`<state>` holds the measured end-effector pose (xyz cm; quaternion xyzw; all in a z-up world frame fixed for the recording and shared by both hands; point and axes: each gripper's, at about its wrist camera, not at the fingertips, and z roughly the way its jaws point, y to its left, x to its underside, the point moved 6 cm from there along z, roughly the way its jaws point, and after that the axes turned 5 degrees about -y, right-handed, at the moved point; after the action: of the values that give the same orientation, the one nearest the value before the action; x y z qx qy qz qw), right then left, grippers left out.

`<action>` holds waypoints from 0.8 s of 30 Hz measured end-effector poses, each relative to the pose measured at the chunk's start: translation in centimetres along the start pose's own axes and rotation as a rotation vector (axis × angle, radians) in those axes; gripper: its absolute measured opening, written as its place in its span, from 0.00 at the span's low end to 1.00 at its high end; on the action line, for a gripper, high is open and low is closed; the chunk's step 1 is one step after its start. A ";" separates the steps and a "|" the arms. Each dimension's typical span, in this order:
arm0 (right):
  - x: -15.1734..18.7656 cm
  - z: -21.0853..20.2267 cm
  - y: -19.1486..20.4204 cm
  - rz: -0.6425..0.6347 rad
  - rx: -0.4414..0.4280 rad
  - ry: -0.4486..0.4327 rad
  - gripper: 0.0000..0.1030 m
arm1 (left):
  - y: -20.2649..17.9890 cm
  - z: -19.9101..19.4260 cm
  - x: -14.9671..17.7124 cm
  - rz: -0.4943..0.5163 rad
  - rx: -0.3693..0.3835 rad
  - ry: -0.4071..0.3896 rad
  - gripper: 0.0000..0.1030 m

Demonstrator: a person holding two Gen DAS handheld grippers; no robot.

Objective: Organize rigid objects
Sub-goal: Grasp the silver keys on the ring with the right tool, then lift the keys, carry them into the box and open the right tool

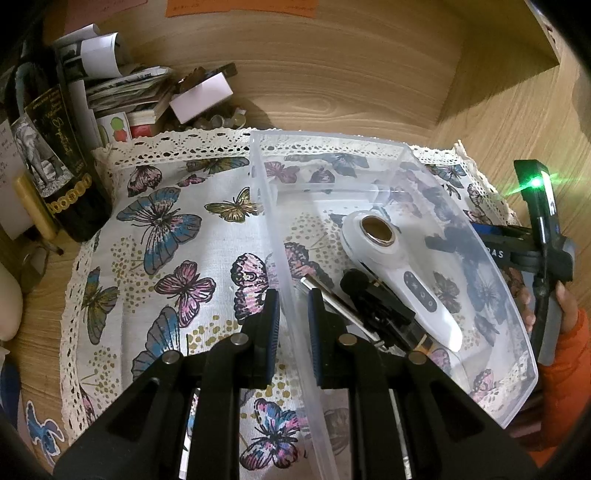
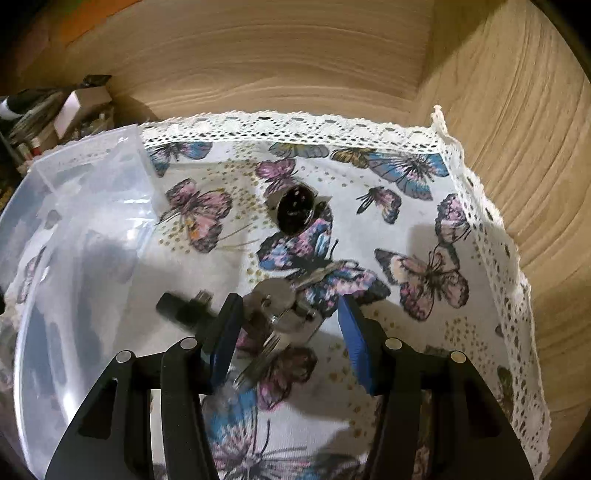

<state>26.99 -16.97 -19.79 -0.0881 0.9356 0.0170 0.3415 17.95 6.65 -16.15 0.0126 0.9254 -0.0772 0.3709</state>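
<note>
The left claw pinches the clear bin's wall; beside that bin, the right claw gapes around a metal lock cylinder.

Right gripper, seen from the left wrist view: white letters "RAS" on its black body, start of the word cut off; dark bottle: gold script on black label, not legible; orange paper on the wall: handwriting too small to read.
</note>
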 end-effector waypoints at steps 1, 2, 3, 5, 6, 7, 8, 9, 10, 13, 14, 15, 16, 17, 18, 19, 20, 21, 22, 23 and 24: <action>-0.2 0.2 0.0 0.006 -0.001 -0.001 0.48 | 0.0 0.0 0.0 0.000 0.000 0.000 0.14; -0.3 0.3 0.0 0.003 -0.001 -0.001 0.48 | 0.1 0.0 0.0 0.001 0.000 0.000 0.14; -0.4 0.4 0.0 -0.003 0.002 -0.003 0.48 | 0.1 0.0 0.0 -0.001 0.001 0.000 0.14; -0.6 0.6 0.3 -0.014 -0.007 -0.011 0.39 | 0.0 0.0 0.0 -0.001 0.001 0.000 0.14; -0.8 0.6 0.5 -0.024 -0.012 -0.017 0.34 | 0.1 0.0 0.0 -0.002 0.002 0.000 0.14; -0.9 0.6 0.6 -0.031 -0.009 -0.022 0.22 | 0.1 0.0 0.0 -0.002 0.003 0.000 0.14; -1.0 0.5 0.7 -0.034 -0.002 -0.031 0.22 | 0.1 0.0 0.0 -0.003 0.004 0.000 0.14; -1.0 0.5 0.8 -0.036 0.000 -0.038 0.22 | 0.1 0.0 0.0 -0.005 0.006 0.001 0.14; -1.1 0.5 1.1 -0.039 -0.004 -0.042 0.22 | 0.1 0.0 0.0 -0.005 0.007 0.001 0.14; -1.2 -0.4 1.1 -0.034 -0.012 -0.064 0.22 | 0.2 0.0 -0.1 -0.003 0.005 0.000 0.14; -1.2 -0.8 1.1 -0.033 -0.018 -0.072 0.22 | 0.2 0.0 -0.1 -0.005 0.007 0.000 0.14; -1.4 -1.3 1.1 -0.030 -0.027 -0.082 0.22 | 0.1 0.0 0.0 -0.005 0.007 0.000 0.14; -1.2 -2.0 1.1 -0.028 -0.032 -0.092 0.22 | 0.1 0.0 -0.1 -0.005 0.006 0.000 0.14; -1.3 -2.6 1.1 -0.030 -0.033 -0.107 0.22 | 0.1 0.0 -0.1 -0.005 0.006 0.000 0.14; -1.4 -3.0 1.3 -0.032 -0.034 -0.117 0.22 | 0.1 0.0 -0.1 -0.004 0.006 0.000 0.14; -1.6 -3.8 1.5 -0.036 -0.034 -0.136 0.22 | 0.2 0.0 -0.1 -0.004 0.006 -0.001 0.14; -1.8 -4.4 1.7 -0.039 -0.029 -0.159 0.22 | 0.2 0.0 -0.1 -0.004 0.006 -0.001 0.14; -2.0 -5.0 1.8 -0.044 -0.029 -0.177 0.22 | 0.2 0.1 -0.1 -0.005 0.006 -0.001 0.14; -2.4 -5.7 2.2 -0.049 -0.037 -0.197 0.22 | 0.1 0.0 -0.1 -0.005 0.006 -0.001 0.14; -2.6 -6.3 2.4 -0.052 -0.043 -0.214 0.22 | 0.2 0.0 -0.1 -0.004 0.006 -0.001 0.14; -2.9 -7.0 2.7 -0.058 -0.050 -0.233 0.22 | 0.2 0.0 -0.1 -0.003 0.005 -0.001 0.14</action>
<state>24.19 -14.55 -12.65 -0.1211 0.8859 0.0403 0.4459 18.04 6.81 -16.16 0.0120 0.9250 -0.0803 0.3711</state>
